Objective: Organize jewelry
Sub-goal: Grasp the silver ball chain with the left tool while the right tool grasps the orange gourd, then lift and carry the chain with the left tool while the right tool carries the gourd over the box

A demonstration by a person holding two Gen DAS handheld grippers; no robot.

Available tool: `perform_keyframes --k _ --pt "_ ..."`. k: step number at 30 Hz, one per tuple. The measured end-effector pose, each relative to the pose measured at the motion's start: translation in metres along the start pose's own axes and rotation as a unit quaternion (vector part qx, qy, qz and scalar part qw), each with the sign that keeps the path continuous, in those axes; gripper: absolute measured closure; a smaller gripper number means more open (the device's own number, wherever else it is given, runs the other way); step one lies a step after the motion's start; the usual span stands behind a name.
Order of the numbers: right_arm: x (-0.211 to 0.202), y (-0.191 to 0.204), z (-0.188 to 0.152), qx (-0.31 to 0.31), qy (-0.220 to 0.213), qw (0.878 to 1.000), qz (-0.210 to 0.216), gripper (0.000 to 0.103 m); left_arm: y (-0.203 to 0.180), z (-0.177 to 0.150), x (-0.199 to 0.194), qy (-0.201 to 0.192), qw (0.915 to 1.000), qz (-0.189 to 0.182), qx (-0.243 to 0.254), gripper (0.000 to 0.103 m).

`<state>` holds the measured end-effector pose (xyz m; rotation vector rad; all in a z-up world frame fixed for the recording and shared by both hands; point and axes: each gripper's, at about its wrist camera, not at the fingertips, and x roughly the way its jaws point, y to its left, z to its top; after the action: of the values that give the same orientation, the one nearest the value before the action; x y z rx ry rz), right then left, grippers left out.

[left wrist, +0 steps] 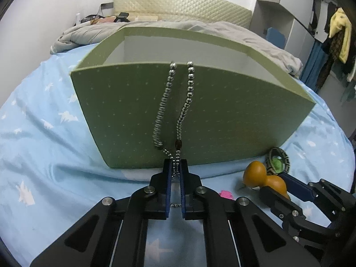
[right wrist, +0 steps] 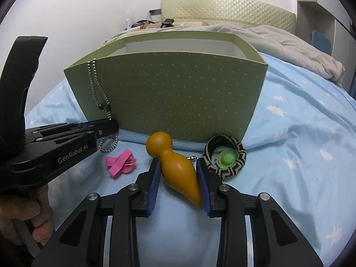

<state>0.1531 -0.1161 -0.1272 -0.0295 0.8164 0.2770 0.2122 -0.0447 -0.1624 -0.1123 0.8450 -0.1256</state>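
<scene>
Silver beaded necklace (left wrist: 178, 111) over box rim (left wrist: 124, 65)

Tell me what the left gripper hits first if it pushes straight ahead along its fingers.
Most likely the near wall of the green box. The left gripper, shut on the bead necklace, points squarely at that wall with only a little bedsheet between; the exact gap is hard to judge.

Blue bedsheet (right wrist: 300, 133) carries box (right wrist: 173, 93), bangle (right wrist: 238, 158), clip (right wrist: 121, 161).
</scene>
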Motion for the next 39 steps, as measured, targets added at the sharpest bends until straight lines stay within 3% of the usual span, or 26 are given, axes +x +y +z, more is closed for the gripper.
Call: perform_keyframes --k 24,32,39 --pt "-0.08 0.016 0.008 0.051 -0.042 0.997 -0.041 0.073 -0.001 0.007 -0.111 -0.031 0.9979 -0.047 0.032 0.1" --pt "-0.109 0.022 0.025 0.06 -0.066 0.995 -0.05 0.073 -0.003 0.022 -0.14 -0.036 0.9962 -0.065 0.046 0.102" --pt "-0.123 0.023 0.053 0.061 -0.079 0.993 -0.056 0.073 -0.006 0.05 -0.165 -0.065 0.9926 -0.074 0.072 0.102"
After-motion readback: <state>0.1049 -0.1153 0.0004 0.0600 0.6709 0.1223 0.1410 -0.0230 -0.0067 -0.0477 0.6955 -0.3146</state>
